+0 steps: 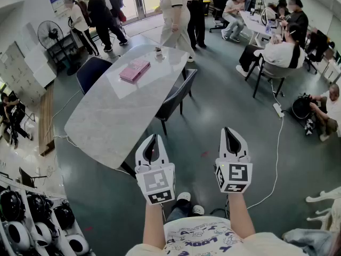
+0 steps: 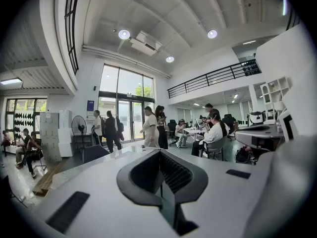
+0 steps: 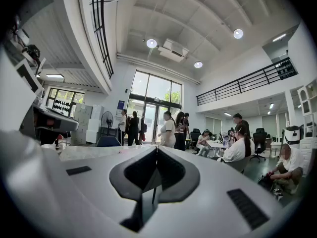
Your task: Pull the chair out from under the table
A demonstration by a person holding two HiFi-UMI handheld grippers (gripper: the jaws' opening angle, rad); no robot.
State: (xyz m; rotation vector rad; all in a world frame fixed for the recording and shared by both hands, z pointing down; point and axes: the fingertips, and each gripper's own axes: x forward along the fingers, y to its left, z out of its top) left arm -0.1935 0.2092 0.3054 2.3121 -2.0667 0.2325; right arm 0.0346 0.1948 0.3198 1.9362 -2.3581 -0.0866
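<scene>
Hall with a high white ceiling, a balcony rail and tall glass doors (image 2: 124, 120), seen over a grey-green floor (image 1: 213, 121). A long pale marble-topped table (image 1: 101, 121) with rounded corners runs diagonally from the wearer's left toward the doors. Several people stand between its far end and the doors, and others sit round a white table (image 1: 254, 21) at the upper right. A dark chair (image 1: 178, 92) stands at the right long side of the marble table, its seat tucked under the edge and its back toward the open floor. A blue chair (image 1: 90, 71) is pushed in on the opposite side. A pedestal fan (image 1: 49, 33) stands by the left wall. The left gripper (image 1: 152, 138) and the right gripper (image 1: 229, 130) are held side by side, roughly level, above the floor near the table's near end, well apart from both chairs. Each has its jaws closed together with nothing between them. Bare floor lies between the grippers and the dark chair. A white cable (image 1: 276, 153) trails across the floor at the right. A pink book (image 1: 134, 70) and a small cup (image 1: 158, 51) lie on the far part of the tabletop.
</scene>
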